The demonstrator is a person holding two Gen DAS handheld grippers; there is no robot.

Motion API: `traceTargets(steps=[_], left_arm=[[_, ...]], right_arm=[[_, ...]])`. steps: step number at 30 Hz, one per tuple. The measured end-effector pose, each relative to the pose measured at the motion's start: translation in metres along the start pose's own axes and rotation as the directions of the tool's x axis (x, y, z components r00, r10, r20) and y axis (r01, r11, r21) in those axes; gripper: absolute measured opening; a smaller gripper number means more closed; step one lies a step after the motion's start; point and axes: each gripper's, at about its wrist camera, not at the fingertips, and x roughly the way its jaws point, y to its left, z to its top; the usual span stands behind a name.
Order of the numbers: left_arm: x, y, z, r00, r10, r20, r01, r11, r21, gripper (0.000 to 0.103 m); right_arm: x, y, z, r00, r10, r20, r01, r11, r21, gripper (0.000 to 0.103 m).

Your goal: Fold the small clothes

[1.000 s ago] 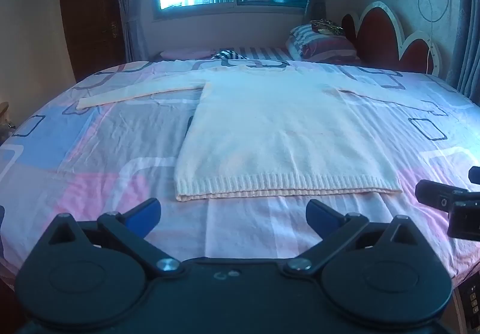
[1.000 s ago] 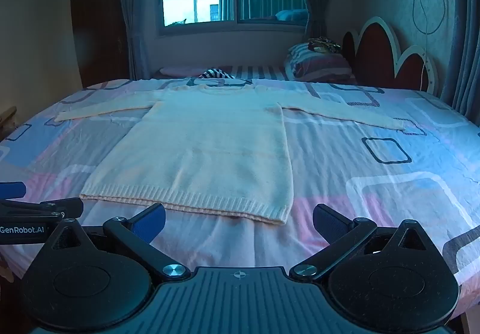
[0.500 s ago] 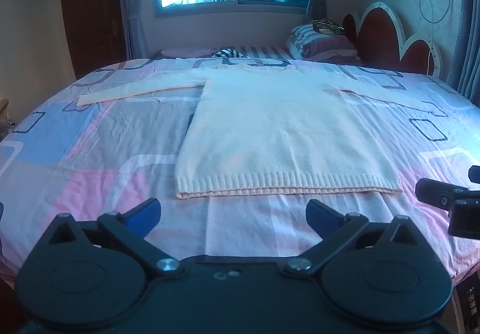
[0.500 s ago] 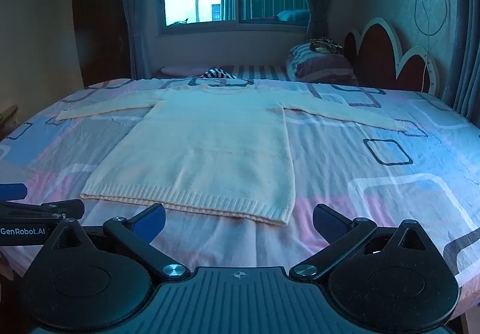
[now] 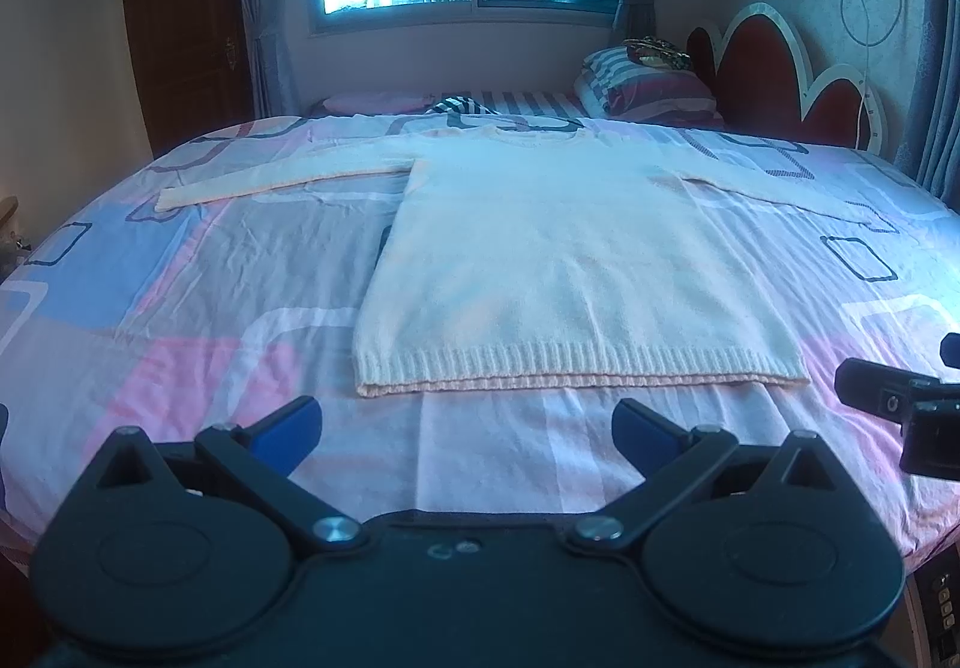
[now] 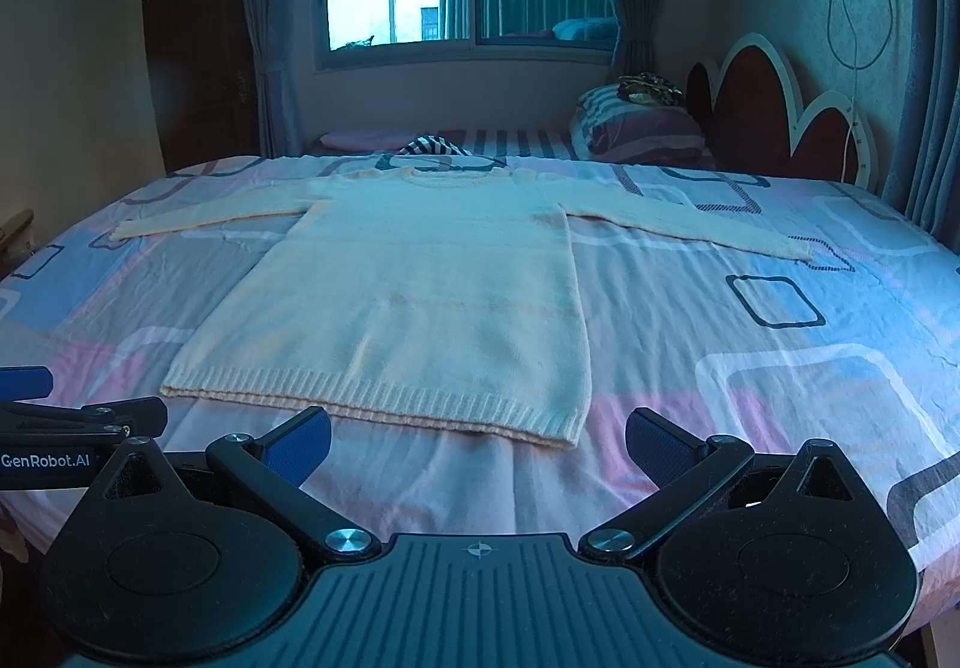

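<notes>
Right now the sweater [image 5: 576,260] lies flat and face up in the middle of the bed [image 5: 180,296], sleeves spread out to either side, ribbed hem [image 5: 576,368] nearest the two grippers, neckline toward the pillows [image 5: 648,86]. Nothing is folded yet, so the job looks to be at its very start. The trouble I would expect from here is in the pinch: the knit is soft and lies tight against a wrinkled sheet [image 6: 750,344], so a finger sliding under the hem or a sleeve could catch the sheet along with it and drag both up, or take only the top layer of the sweater and leave the back behind, giving a crooked fold. The sleeves are long and reach well out, the one on the right almost to the far side of the bed, so lifting one from the cuff alone could let it sag and twist. If one side rises ahead of the other, the body would likely skew. The left gripper [image 5: 465,419] hangs just short of the hem, its blue fingers [image 5: 288,422] spread wide, holding nothing and touching nothing. The right gripper [image 6: 477,437] sits beside it near the hem's right corner, likewise spread wide and empty, its pads [image 6: 651,437] clear of the cloth.
</notes>
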Motion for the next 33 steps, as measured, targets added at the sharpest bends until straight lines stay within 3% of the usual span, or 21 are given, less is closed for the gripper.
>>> traceTargets(steps=[33], left_arm=[[0.0004, 0.0041, -0.0001, 1.000, 0.002, -0.002, -0.002, 1.000, 0.002, 0.102]], right_arm=[[0.0002, 0.0030, -0.0022, 1.000, -0.001, 0.000, 0.001, 1.000, -0.004, 0.103]])
